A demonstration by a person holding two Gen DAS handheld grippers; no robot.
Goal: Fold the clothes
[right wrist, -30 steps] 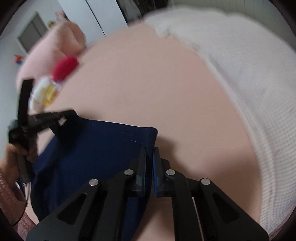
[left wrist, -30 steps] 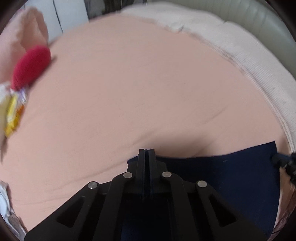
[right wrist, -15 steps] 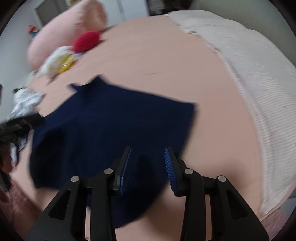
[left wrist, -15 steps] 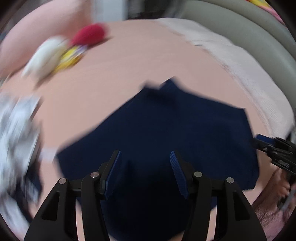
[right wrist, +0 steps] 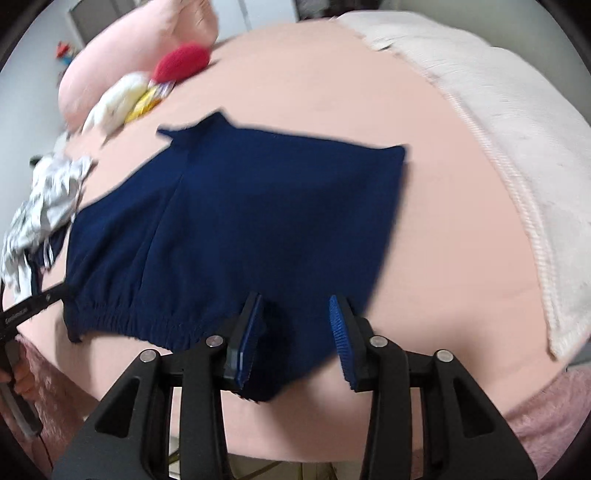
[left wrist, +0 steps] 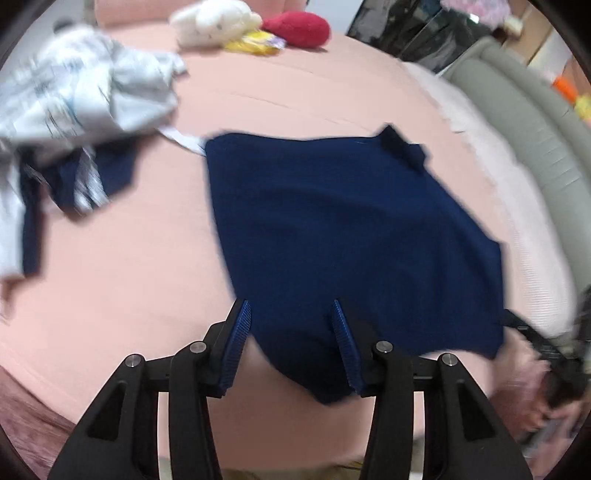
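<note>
Navy blue shorts (left wrist: 343,236) lie spread flat on the pink bed (left wrist: 122,273), elastic waistband toward me (right wrist: 122,325). My left gripper (left wrist: 291,317) is open, hovering just above the near waistband corner, nothing between its blue pads. My right gripper (right wrist: 295,310) is open too, over the other near corner of the shorts (right wrist: 236,221). In the left wrist view the right gripper's dark tip (left wrist: 532,336) and a hand show at the far right. The left gripper's finger (right wrist: 33,306) shows at the left edge of the right wrist view.
A crumpled pile of white and navy clothes (left wrist: 74,107) lies at the left. Plush toys, white (left wrist: 214,18), yellow and red (left wrist: 299,27), sit at the far side by a pink pillow (right wrist: 122,62). A white blanket (right wrist: 498,136) and grey headboard (left wrist: 535,133) border the right.
Both grippers went from shut on the shorts' waistband to open and pulled back. The shorts now lie flat on the bed, and both cameras have swung to take in the clothes pile.
</note>
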